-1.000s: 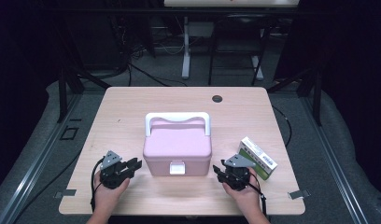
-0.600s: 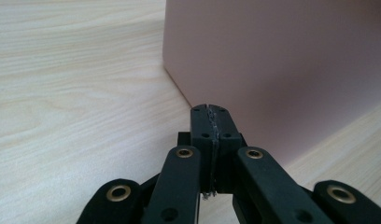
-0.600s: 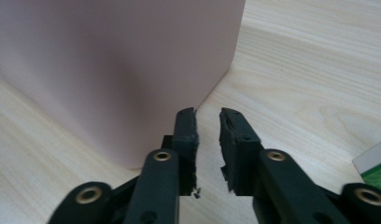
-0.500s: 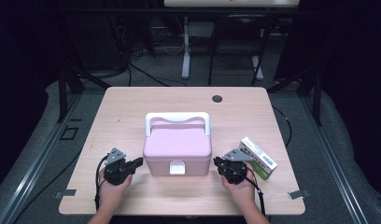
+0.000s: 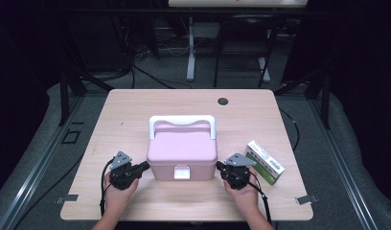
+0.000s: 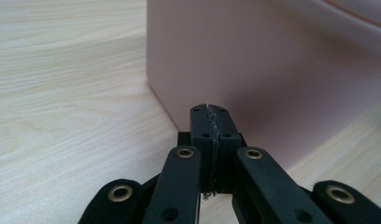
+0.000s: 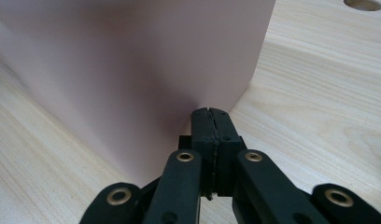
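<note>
A pink lidded box (image 5: 182, 152) with a white handle (image 5: 182, 121) and a white front latch (image 5: 181, 171) stands in the middle of the wooden table (image 5: 136, 110). My left gripper (image 5: 144, 166) is shut with nothing in it, tips at the box's lower left side wall. Its own view shows the closed jaws against the pink wall (image 6: 272, 70). My right gripper (image 5: 219, 166) is also shut and holds nothing, tips at the box's lower right side. The pink wall (image 7: 132, 70) fills the space ahead of those jaws.
A green and white carton (image 5: 264, 162) lies just right of my right hand. A round cable hole (image 5: 223, 101) sits at the table's far side. Chair and desk legs and cables stand on the dark floor beyond.
Both grippers have slid inward along the table, and their tips now reach the box's two sides. The box and the carton have not moved.
</note>
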